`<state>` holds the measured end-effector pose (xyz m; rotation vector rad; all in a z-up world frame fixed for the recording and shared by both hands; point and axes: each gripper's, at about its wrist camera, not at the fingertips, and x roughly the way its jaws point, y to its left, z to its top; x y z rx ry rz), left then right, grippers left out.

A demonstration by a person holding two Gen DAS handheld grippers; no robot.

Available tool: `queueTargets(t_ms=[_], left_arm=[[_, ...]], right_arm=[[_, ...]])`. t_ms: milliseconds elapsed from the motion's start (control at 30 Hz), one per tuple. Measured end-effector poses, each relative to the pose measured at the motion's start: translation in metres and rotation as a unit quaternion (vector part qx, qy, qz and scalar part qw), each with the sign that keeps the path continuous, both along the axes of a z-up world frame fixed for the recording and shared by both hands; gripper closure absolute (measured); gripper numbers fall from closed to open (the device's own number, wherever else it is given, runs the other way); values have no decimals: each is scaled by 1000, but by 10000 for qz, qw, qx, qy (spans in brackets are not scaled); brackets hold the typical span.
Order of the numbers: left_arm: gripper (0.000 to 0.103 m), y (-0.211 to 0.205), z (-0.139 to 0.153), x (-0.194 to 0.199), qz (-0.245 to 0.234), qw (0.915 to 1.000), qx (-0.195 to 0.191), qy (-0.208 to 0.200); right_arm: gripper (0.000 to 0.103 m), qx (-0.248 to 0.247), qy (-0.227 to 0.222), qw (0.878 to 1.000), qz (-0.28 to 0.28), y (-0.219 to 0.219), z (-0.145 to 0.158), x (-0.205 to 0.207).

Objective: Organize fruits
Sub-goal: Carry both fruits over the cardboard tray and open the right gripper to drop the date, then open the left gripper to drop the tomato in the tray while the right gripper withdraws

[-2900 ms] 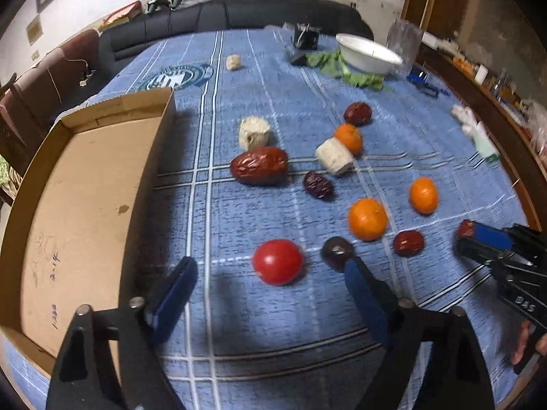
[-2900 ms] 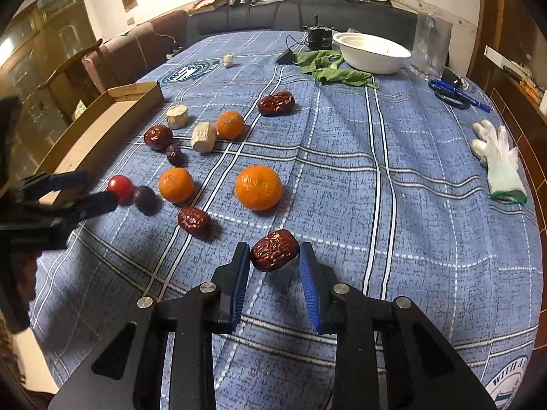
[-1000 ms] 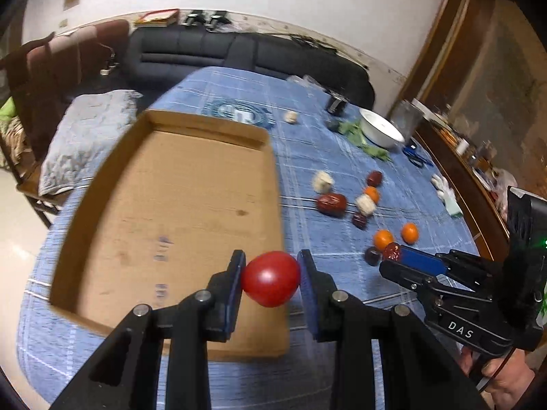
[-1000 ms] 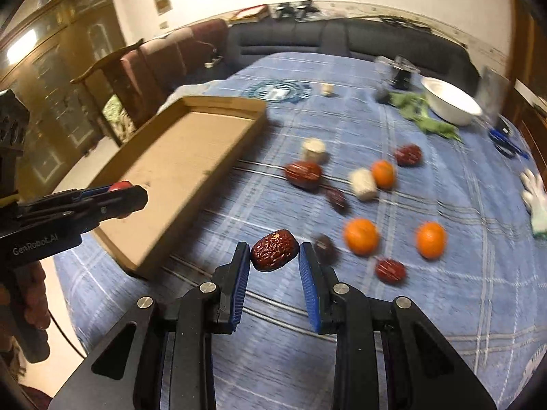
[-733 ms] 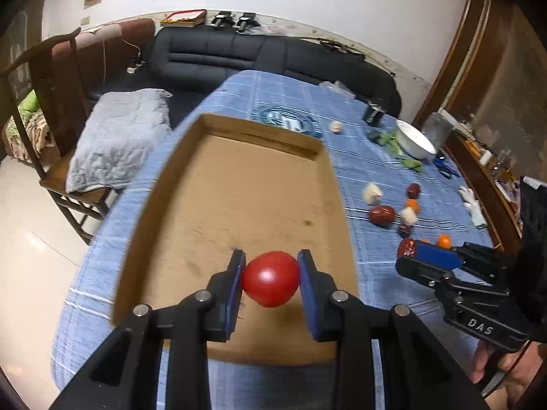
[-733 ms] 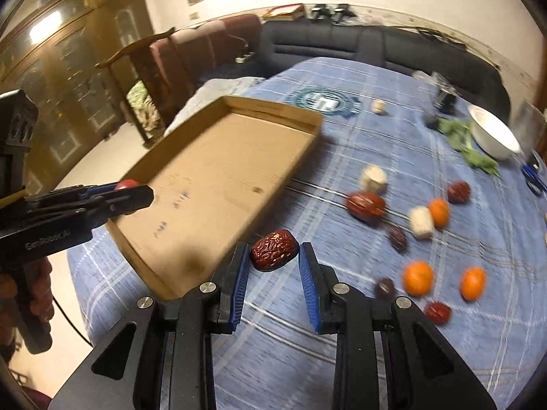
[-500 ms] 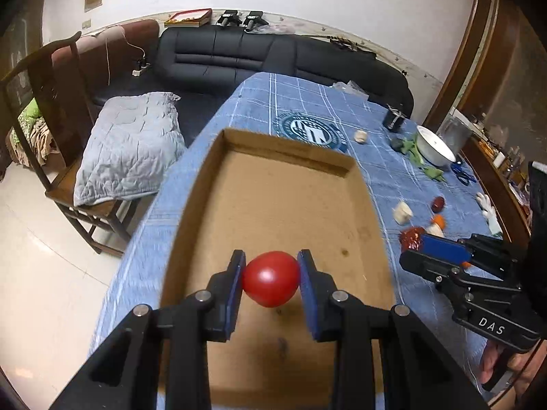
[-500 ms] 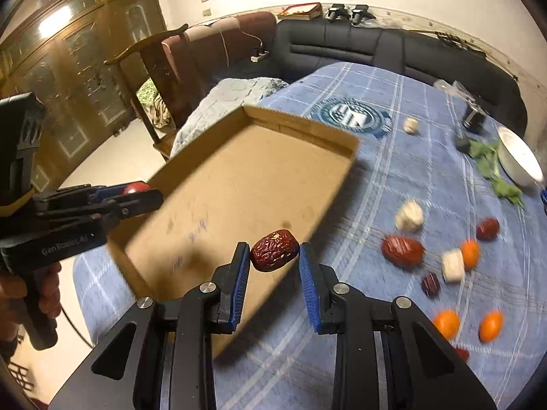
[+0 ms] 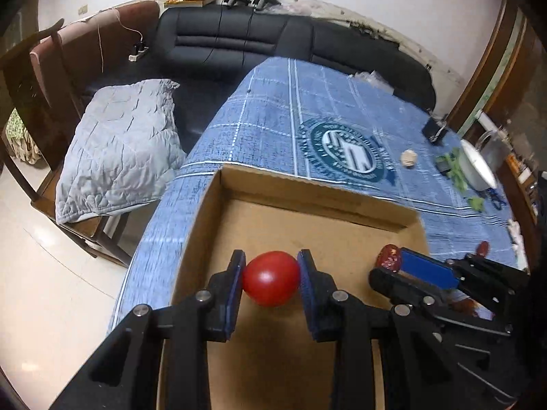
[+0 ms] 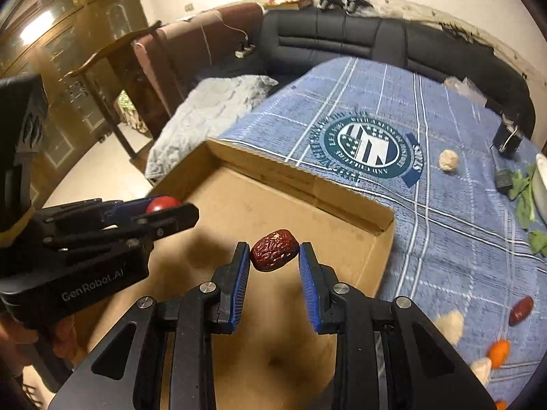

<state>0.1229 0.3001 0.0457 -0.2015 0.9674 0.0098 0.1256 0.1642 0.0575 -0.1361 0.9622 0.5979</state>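
The red tomato [image 9: 271, 283] is pinched between the blue pads of the left gripper [image 9: 271, 285], held in the air above the cardboard tray [image 9: 307, 201], near the tray's left wall. The wrinkled red date [image 10: 273, 250] is clamped the same way in the right gripper [image 10: 273, 266], also above the tray floor, nearer its right wall. The two grippers sit side by side over the tray, apart from each other, and nothing lies between them and the bare cardboard below.

The tray rests on the blue checked tablecloth [image 10: 427, 205] at the table's left edge, its far wall just short of the round printed emblem [image 10: 369, 145]. Past the tray's right wall more fruit lies loose on the cloth: another date [image 10: 520, 305], an orange [image 10: 499, 348] and pale chunks [image 10: 449, 321]. A pale lump [image 10: 448, 160] sits beyond the emblem. A black sofa [image 9: 239, 41] runs along the far end; a grey cushion [image 9: 119, 143] lies on a chair beside the left edge.
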Motion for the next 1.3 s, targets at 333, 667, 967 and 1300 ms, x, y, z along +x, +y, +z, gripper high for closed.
queueTargets(t_ms=[333,667,967,1300], left_arm=[[69,2,-13,19,-23,9997,127,186],[64,-7,-16,22,-97,9982,568,193],[50,-6,-3,-1,51,9972,741,59],[27,1,24,-70,416,9934,975,-439]], right_arm=[[75,-70,310,9993,-181,-3,-18,31],[74,-135,452,9987,-209,-5,-30,38],[67,-167,384,9987,-292,-15,-21,26],[63,-18,270,9991,-314,-38,1,-25]])
